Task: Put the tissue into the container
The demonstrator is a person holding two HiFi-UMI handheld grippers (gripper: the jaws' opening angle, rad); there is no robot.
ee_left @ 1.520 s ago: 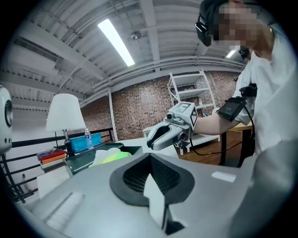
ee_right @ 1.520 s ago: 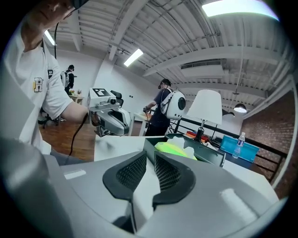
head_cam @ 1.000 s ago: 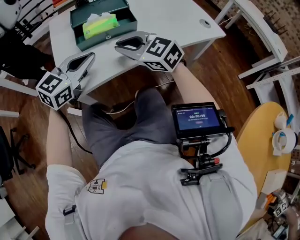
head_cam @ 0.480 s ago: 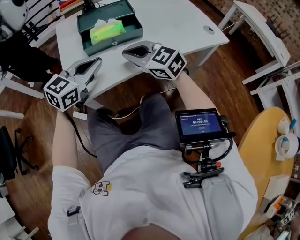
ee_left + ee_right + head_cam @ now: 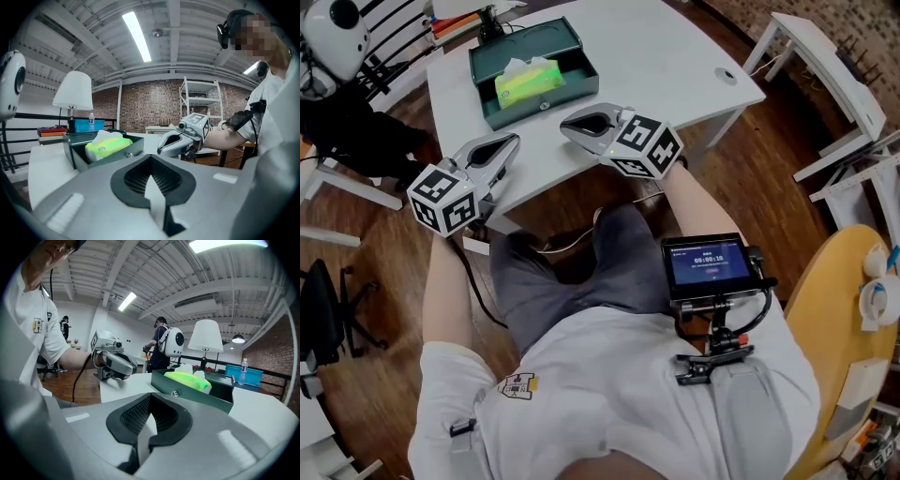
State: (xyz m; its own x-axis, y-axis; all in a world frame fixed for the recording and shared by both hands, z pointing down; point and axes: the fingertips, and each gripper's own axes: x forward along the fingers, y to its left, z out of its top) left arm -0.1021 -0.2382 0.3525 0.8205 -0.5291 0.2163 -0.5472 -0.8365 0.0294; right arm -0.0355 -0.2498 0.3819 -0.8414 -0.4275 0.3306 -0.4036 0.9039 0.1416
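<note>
A dark green open container (image 5: 580, 67) stands on the white table, and a yellow-green tissue pack (image 5: 528, 81) with white tissue poking out lies inside it. My left gripper (image 5: 512, 142) rests at the table's near left edge, shut and empty. My right gripper (image 5: 569, 120) lies on the table just in front of the container, also shut and empty. The left gripper view shows its own jaws (image 5: 151, 159) closed, with the container (image 5: 123, 153), the tissue pack (image 5: 108, 146) and the right gripper (image 5: 174, 142) beyond. The right gripper view shows its closed jaws (image 5: 151, 395), the container (image 5: 194, 397) and the tissue pack (image 5: 187, 378).
The white table (image 5: 666, 52) has a cable hole (image 5: 727, 75) at its right. A white lamp (image 5: 73, 91) and a blue bin (image 5: 89, 125) stand behind the container. White racks (image 5: 839, 89) and a round yellow table (image 5: 825, 281) are to my right, and a black chair (image 5: 323, 323) to my left.
The head view has shifted, so the table and both grippers sit lower and further right in the picture. Relative to the container, neither gripper has visibly moved.
</note>
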